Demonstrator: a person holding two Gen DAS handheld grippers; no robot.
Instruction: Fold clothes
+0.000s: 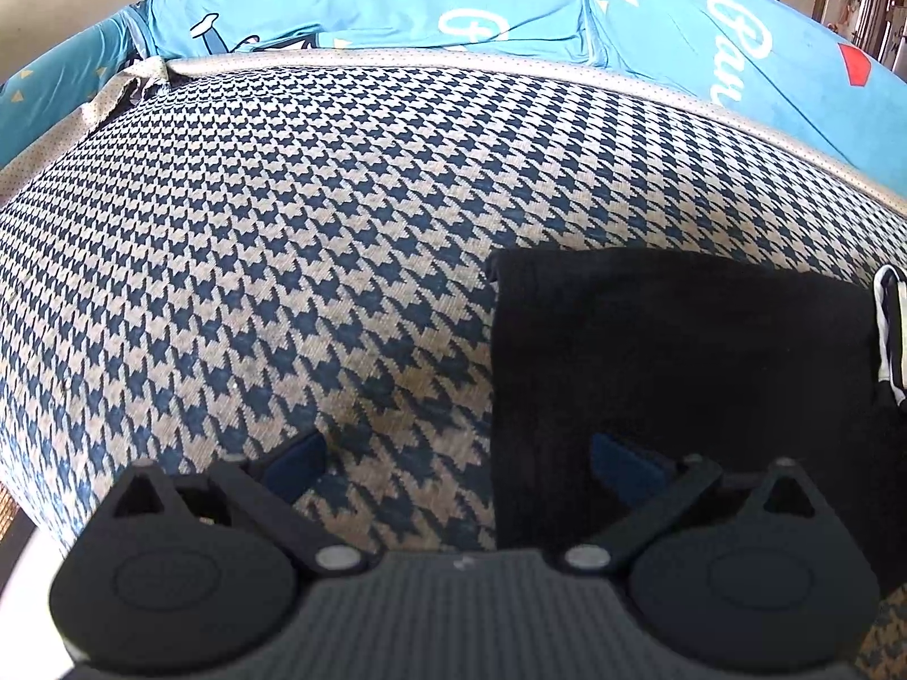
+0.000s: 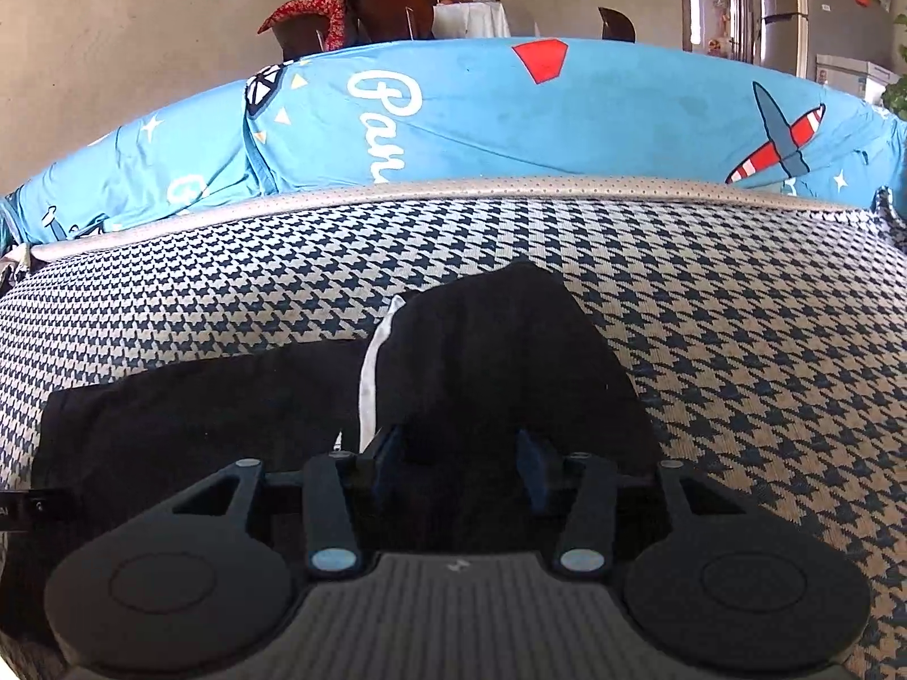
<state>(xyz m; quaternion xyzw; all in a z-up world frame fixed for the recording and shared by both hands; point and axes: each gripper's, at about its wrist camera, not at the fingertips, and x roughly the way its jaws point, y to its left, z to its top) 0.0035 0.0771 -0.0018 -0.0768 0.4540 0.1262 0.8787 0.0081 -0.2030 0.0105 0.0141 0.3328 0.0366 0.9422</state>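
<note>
A: Where's the garment?

B: Black garment [image 2: 227, 413] lies on the houndstooth cushion [image 1: 283, 215], lower right of left-wrist frame, lower centre of right-wrist frame. Flat part to frame-left, one end raised into a hump, white trim [image 2: 371, 374] showing at its edge.

A: Claws?

B: Right gripper [image 2: 462, 462] pinched on the raised black cloth, fabric bunched betw. the blue pads. Left gripper [image 1: 456, 462] spread wide, nothing held; one finger over bare cushion, other over the garment's left edge.

A: Step?

B: Looks mid-fold, lifted end prob. going over the flat part. Next: carry it across, keep edges lined up, left claw to pin or take the near edge. Blue printed cover [image 2: 567, 113] behind, not involved.
</note>
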